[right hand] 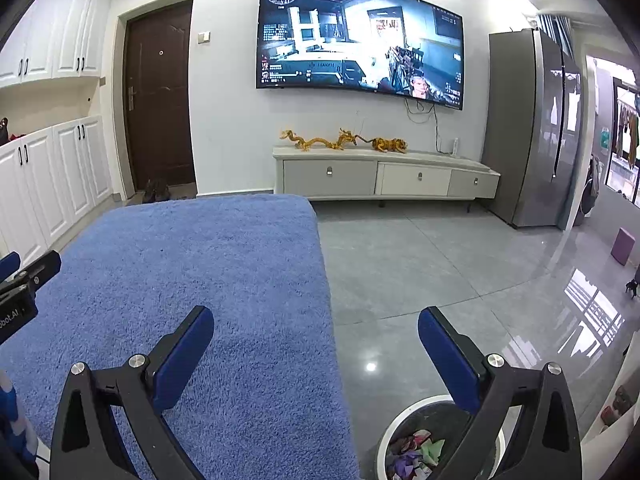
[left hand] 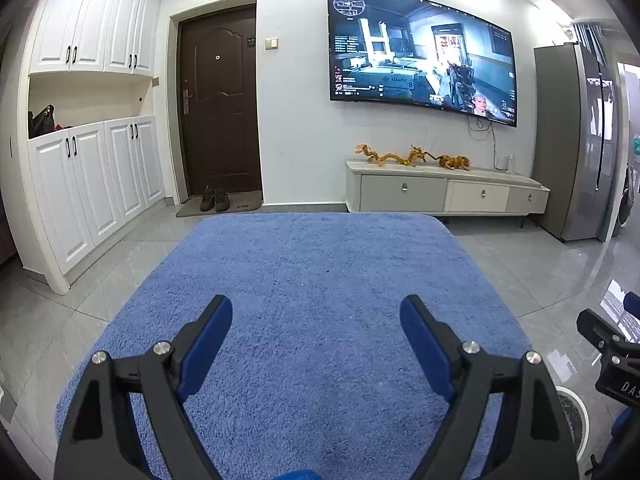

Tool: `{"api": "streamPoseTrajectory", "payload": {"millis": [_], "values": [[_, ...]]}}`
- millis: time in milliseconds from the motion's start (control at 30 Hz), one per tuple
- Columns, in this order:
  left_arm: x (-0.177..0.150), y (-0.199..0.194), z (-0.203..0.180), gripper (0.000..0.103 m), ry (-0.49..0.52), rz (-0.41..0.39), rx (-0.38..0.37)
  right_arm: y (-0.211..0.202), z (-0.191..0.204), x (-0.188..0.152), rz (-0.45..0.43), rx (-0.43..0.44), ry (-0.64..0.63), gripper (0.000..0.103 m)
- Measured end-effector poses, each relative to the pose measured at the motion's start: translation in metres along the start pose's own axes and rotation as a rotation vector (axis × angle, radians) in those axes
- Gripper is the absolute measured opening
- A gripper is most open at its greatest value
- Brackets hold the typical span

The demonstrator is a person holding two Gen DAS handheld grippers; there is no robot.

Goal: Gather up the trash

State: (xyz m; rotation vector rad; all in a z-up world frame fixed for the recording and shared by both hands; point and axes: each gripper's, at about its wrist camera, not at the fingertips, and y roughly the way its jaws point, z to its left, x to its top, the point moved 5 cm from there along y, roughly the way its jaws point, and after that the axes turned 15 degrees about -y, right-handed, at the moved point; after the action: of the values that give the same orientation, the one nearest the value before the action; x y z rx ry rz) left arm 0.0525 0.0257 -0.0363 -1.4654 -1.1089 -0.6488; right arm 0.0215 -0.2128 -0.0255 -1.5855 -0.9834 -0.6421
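1. Left gripper (left hand: pixel 316 322) hangs over the blue rug (left hand: pixel 304 280), jaws wide apart, holding nothing
2. Right gripper (right hand: pixel 316 332) likewise gapes empty
3. Crumpled trash (right hand: pixel 412 454) lies inside the white bin (right hand: pixel 404 412) beside the rug

A blue rug (right hand: pixel 192 280) lay flat with open floor (right hand: pixel 420 272) to its right. A white trash bin (right hand: pixel 404 412) holding crumpled scraps stood near, beside the rug's right edge. Far off, a TV cabinet (right hand: pixel 384 176) lined the wall.
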Motion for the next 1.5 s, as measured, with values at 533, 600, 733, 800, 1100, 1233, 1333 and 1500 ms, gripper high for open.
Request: {"api": "streamPoseTrajectory", "payload": {"millis": [533, 600, 733, 800, 1100, 1233, 1333, 1500], "values": [[0.002, -0.004, -0.012, 0.086, 0.024, -0.009, -0.039, -0.004, -0.003, 0.0, 0.001, -0.008, 0.01, 0.103], [0.001, -0.004, -0.014, 0.086, 0.027, -0.005, -0.043, -0.003, -0.003, 0.0, 0.004, -0.007, 0.012, 0.103], [-0.002, -0.001, -0.015, 0.086, 0.033, 0.004, -0.045, -0.002, -0.004, -0.002, 0.011, -0.007, 0.016, 0.103], [-0.002, 0.0, -0.016, 0.086, 0.034, 0.007, -0.046, -0.001, -0.003, -0.003, 0.014, -0.007, 0.014, 0.103], [-0.004, 0.005, -0.016, 0.086, 0.035, 0.012, -0.053, 0.003, 0.0, -0.004, 0.025, -0.006, 0.01, 0.103], [-0.005, 0.008, -0.016, 0.086, 0.036, 0.017, -0.051, 0.005, 0.001, -0.005, 0.029, -0.006, 0.01, 0.103], [-0.006, 0.01, -0.017, 0.086, 0.039, 0.022, -0.049, 0.007, 0.001, -0.005, 0.035, -0.005, 0.012, 0.103], [-0.007, 0.012, -0.018, 0.086, 0.044, 0.031, -0.047, 0.008, 0.001, -0.005, 0.038, -0.004, 0.014, 0.103]]}}
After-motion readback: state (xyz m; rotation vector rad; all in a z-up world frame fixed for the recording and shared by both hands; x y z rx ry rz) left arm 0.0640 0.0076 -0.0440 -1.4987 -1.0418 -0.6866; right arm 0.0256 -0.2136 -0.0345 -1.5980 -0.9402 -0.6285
